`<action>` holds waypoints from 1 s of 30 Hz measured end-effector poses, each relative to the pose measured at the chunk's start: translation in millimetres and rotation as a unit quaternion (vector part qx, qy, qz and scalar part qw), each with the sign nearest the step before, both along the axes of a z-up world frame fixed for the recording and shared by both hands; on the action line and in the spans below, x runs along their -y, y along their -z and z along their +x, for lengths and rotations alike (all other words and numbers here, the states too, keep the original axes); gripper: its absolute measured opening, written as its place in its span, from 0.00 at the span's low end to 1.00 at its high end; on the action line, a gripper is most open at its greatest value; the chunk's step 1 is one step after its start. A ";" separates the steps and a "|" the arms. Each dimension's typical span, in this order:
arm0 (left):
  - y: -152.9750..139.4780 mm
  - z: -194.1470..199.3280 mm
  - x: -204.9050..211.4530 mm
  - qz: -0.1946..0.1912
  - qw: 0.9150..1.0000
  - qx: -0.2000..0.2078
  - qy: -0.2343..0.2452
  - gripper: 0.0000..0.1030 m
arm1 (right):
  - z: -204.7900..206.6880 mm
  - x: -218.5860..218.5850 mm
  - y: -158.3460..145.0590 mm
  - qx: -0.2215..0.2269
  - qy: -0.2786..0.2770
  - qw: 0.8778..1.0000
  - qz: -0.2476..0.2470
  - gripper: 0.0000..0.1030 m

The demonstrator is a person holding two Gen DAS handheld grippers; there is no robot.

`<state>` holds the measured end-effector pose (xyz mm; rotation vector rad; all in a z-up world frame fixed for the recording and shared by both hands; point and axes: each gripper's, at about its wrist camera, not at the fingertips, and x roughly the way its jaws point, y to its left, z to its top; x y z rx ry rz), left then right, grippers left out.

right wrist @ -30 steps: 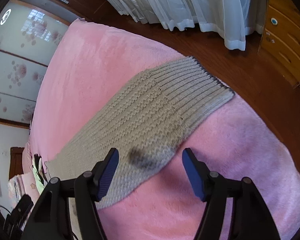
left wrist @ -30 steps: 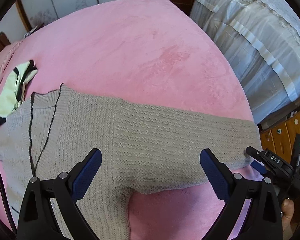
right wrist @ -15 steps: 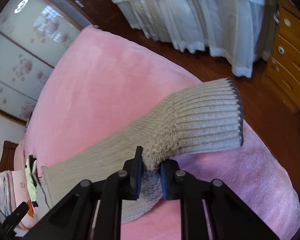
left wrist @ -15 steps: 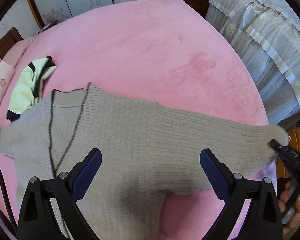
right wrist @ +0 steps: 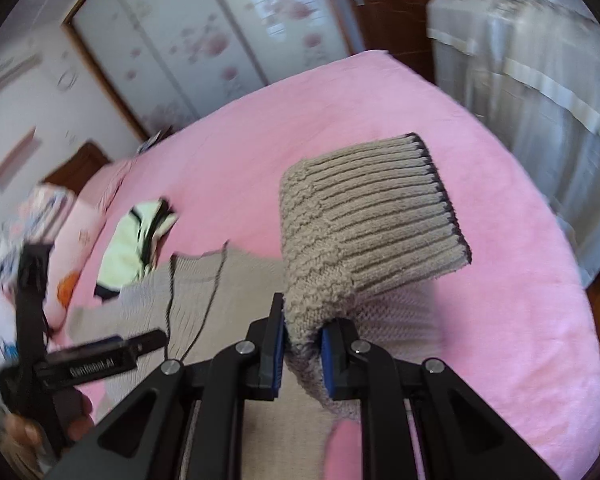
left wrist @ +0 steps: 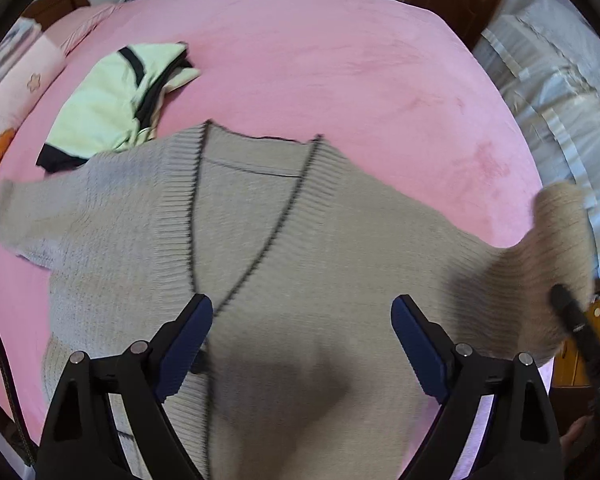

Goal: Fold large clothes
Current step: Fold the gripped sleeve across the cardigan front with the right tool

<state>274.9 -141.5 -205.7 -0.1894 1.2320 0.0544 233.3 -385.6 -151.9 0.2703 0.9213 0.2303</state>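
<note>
A beige knit cardigan point(left wrist: 300, 248) with dark trim lies front-up on the pink bed point(left wrist: 340, 60). My left gripper point(left wrist: 302, 344) is open and empty, hovering over the cardigan's chest. My right gripper point(right wrist: 302, 350) is shut on the cardigan's right sleeve point(right wrist: 364, 232) and holds it lifted above the bed, the ribbed cuff flopping to the right. The raised sleeve shows at the right in the left wrist view point(left wrist: 548, 248), with the right gripper's black body point(left wrist: 580, 336) under it. The left gripper shows at the left in the right wrist view point(right wrist: 100, 356).
A pale green and black garment point(left wrist: 116, 108) lies crumpled beyond the cardigan's left shoulder. Patterned pillows point(left wrist: 16, 96) sit at the bed's left. White curtains point(left wrist: 560, 92) hang at the right, a wooden dresser point(left wrist: 596, 332) stands by the bed, and wardrobe doors point(right wrist: 172, 52) are behind.
My right gripper shut on the sleeve near the cuff, lifted it off the bed and carried it inward over the cardigan. My left gripper stayed open and moved over the chest.
</note>
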 end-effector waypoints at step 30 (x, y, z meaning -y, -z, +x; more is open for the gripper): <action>137.7 19.4 -45.8 -0.149 0.979 -0.059 0.126 0.59 | -78.8 -69.3 110.5 -0.136 0.016 0.991 -0.014 0.44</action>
